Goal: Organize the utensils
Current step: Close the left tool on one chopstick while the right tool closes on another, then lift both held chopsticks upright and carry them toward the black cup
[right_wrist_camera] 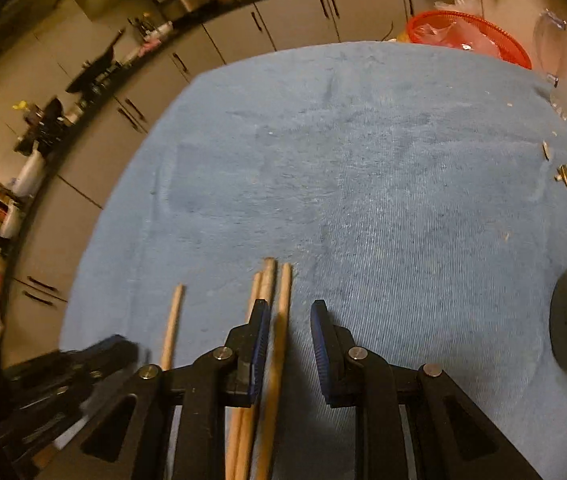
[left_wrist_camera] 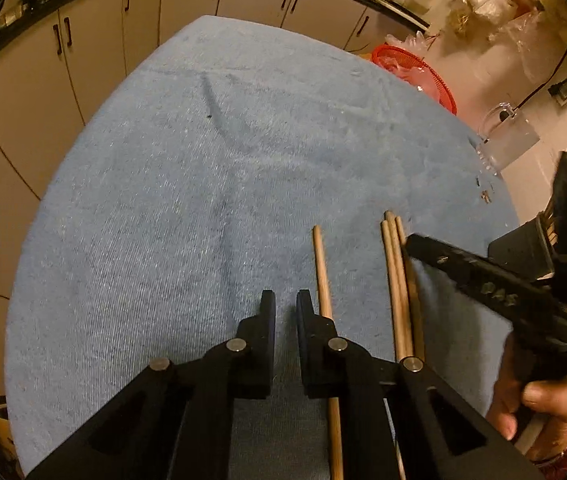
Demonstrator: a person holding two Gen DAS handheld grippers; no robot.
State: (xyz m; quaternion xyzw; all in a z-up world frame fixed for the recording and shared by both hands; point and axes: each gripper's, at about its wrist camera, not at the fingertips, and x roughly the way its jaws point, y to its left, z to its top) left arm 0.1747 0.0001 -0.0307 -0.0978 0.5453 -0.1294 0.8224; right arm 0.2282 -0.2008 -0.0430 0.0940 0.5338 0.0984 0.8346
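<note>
Blue cloth (left_wrist_camera: 203,200) covers the bench. Red basket (left_wrist_camera: 415,76) and clear jug (left_wrist_camera: 507,136) at the far edge. Four sticks near me: one alone (left_wrist_camera: 321,268), three bunched (left_wrist_camera: 397,280) just beside it. Left tool (left_wrist_camera: 285,308) nearly shut, nothing between its tips; the lone stick lies just outside it. Right tool (right_wrist_camera: 289,320) part open, straddling one bunched stick, not pinching. Risk: closing there may nudge the neighbours and scatter the bunch, or lift one stick crooked.

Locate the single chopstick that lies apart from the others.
In the left wrist view the lone chopstick lies on the blue cloth, just right of the left claw, left of the three-chopstick bundle.
</note>
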